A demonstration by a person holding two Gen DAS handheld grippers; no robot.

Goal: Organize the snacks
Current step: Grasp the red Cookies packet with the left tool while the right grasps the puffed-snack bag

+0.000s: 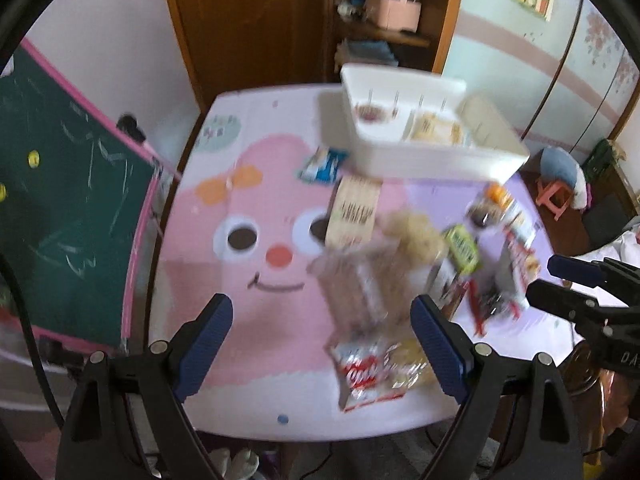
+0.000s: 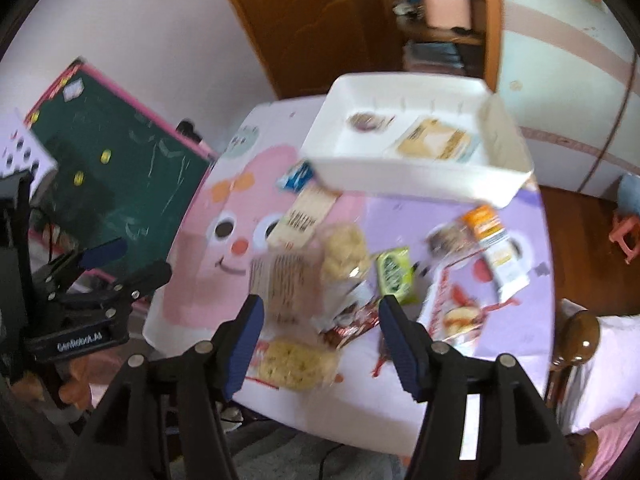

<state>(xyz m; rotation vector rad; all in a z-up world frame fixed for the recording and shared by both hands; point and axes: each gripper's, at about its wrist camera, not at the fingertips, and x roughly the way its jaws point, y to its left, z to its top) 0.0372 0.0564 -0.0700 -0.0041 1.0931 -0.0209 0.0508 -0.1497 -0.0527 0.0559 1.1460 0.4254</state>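
Observation:
Several snack packets lie on a table with a pink cartoon cloth (image 1: 248,280). A white bin (image 1: 424,160) at the far side holds a beige packet (image 1: 436,130) and a small round snack (image 1: 370,114); it also shows in the right wrist view (image 2: 404,172). My left gripper (image 1: 322,340) is open above the near edge, over a clear cracker pack (image 1: 360,284) and a red-and-white packet (image 1: 368,376). My right gripper (image 2: 320,340) is open above a yellow noodle packet (image 2: 296,364) and a brown wrapper (image 2: 348,328). Both views are blurred.
A blue packet (image 2: 298,176), a beige box (image 2: 304,220), a puff bag (image 2: 346,254), a green packet (image 2: 394,276) and an orange-topped packet (image 2: 494,240) lie on the table. A green chalkboard (image 1: 60,208) stands left. A wooden chair knob (image 2: 580,336) is right.

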